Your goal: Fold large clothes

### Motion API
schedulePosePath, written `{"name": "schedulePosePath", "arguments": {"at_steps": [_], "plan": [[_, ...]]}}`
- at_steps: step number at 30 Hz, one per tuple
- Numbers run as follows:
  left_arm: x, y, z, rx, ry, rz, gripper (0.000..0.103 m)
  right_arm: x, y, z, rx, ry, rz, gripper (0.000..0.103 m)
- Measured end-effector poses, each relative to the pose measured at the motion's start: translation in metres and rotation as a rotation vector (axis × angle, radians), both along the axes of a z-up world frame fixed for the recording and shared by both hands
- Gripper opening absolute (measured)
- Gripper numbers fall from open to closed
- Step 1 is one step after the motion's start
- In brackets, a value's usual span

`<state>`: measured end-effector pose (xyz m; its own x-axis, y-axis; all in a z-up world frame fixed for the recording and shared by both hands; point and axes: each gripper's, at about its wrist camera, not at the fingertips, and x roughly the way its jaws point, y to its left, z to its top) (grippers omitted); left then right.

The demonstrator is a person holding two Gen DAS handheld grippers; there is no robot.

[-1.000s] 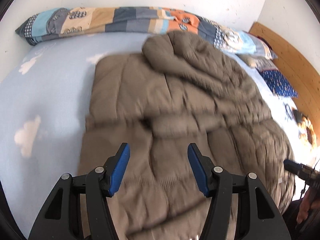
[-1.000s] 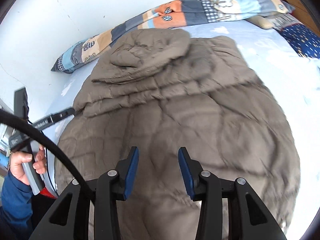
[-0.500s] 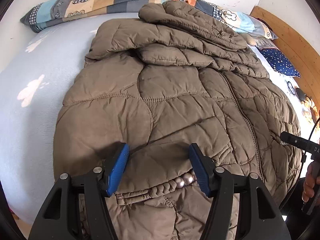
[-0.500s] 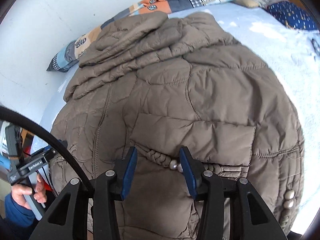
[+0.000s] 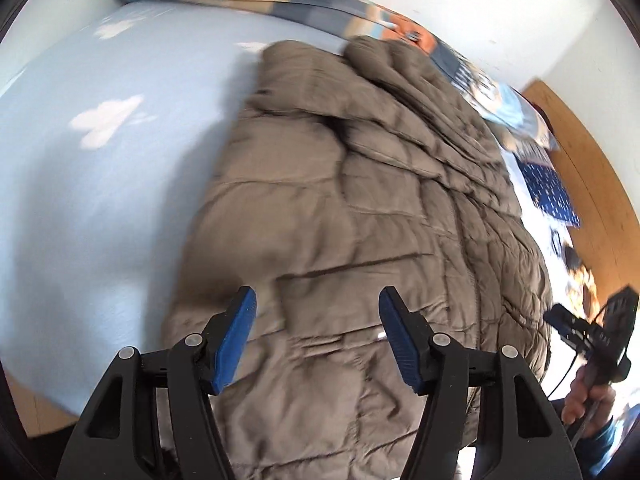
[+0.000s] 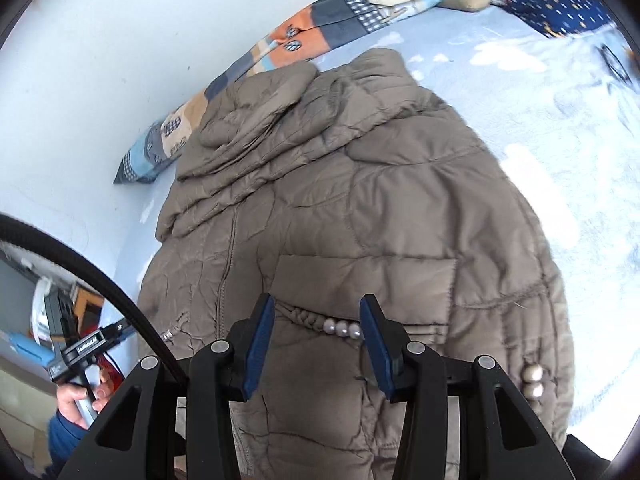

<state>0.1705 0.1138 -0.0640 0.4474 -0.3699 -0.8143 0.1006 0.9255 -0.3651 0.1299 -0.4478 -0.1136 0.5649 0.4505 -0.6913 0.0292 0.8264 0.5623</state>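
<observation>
The left gripper stands with its jaws wide and nothing between them, hovering at the bottom centre of its frame over the lower left part of the brown quilted coat; in my judgement it is lining up on the hem edge there, ready to grasp. The right gripper is likewise parted and empty, its blue pads framing the row of pearl beads at the pocket, above the fabric rather than pinching it. The coat lies spread front-up on the pale blue cloud-print sheet, its hood bunched toward the patchwork pillow at the top, laid flat so that both sides can be reached.
</observation>
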Motion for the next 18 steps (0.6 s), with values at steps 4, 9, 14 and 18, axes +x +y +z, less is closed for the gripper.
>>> {"name": "schedulePosePath", "arguments": {"at_steps": [4,9,14,18], "plan": [[-0.009,0.026,-0.004,-0.002,0.036,0.062,0.063,-0.009,-0.007,0.005,0.003,0.002,-0.012,0.048],[-0.019,0.049,-0.014,-0.028,0.094,0.097,0.063,-0.022,-0.030,0.018,0.009,-0.027,-0.041,0.048],[-0.019,0.063,-0.022,-0.058,0.143,0.124,0.063,-0.036,-0.062,0.018,0.017,0.008,-0.059,0.049],[-0.019,0.068,-0.024,-0.049,0.168,0.124,0.063,-0.043,-0.082,0.010,0.014,0.065,-0.068,0.050]]}}
